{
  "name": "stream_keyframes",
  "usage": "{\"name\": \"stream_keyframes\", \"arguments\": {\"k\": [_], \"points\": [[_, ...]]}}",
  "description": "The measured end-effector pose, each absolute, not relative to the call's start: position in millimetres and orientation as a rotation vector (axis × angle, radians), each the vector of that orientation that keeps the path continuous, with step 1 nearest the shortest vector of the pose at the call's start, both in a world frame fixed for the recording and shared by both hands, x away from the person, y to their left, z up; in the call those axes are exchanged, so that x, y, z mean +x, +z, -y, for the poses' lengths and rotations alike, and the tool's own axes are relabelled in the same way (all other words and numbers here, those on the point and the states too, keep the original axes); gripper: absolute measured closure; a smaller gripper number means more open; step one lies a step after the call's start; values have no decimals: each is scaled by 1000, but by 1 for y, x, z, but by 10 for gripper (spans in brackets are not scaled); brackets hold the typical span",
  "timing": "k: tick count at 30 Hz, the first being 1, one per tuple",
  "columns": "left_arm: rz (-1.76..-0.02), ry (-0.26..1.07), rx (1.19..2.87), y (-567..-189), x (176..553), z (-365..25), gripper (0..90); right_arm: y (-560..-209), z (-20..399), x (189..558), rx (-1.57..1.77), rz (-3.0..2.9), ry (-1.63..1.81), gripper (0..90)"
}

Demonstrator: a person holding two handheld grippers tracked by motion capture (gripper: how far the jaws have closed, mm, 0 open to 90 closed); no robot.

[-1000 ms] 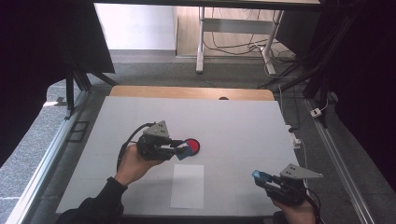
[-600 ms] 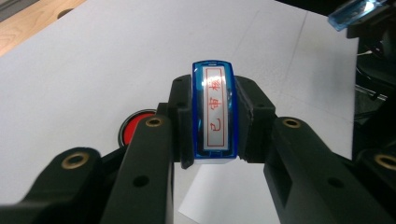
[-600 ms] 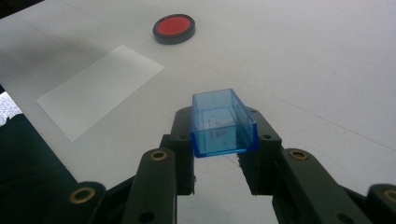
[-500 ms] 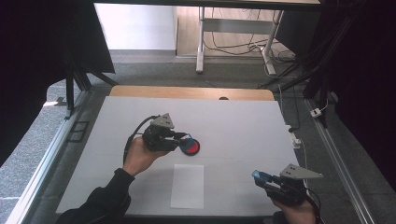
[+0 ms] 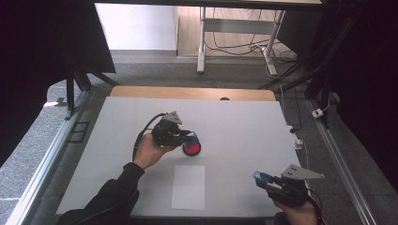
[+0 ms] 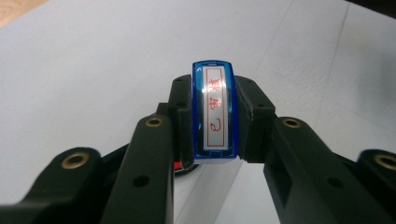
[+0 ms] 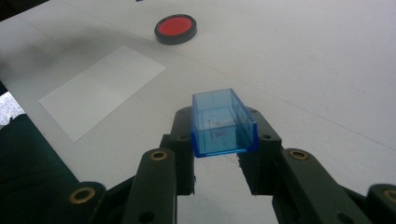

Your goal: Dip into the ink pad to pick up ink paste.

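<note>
My left gripper (image 5: 189, 138) is shut on a blue stamp (image 6: 214, 112) with red characters on its white face. In the high view the stamp (image 5: 191, 137) hangs just above a round red ink pad (image 5: 193, 149) near the table's middle; a sliver of the pad (image 6: 179, 165) peeks out below the jaws. Near the front right edge my right gripper (image 5: 261, 178) is shut on a clear blue cap (image 7: 222, 122), its hollow side up. From there the ink pad (image 7: 175, 27) lies far ahead, apart from the cap.
A white sheet of paper (image 5: 188, 186) lies flat in front of the ink pad, also seen as the paper (image 7: 102, 88) left of my right jaws. The white table (image 5: 244, 117) has a wooden strip at its far edge (image 5: 187, 92).
My left hand has carried the stamp to the right and lower, from beside the ink pad to just over it. The right hand and the cap have stayed put.
</note>
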State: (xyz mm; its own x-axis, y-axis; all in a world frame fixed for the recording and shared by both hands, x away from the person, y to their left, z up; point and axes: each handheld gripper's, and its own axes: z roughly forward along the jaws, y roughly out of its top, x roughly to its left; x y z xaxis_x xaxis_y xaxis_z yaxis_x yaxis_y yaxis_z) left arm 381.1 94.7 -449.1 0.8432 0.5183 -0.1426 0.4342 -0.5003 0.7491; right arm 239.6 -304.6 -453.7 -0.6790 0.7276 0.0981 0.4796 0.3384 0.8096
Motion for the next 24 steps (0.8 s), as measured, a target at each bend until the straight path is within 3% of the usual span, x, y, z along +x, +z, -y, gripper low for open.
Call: {"name": "stream_keyframes", "arguments": {"k": [24], "points": [[-826, 70, 2198, -481, 408, -90, 701, -454, 305, 240, 1083, -2332, 1269, 687]]}}
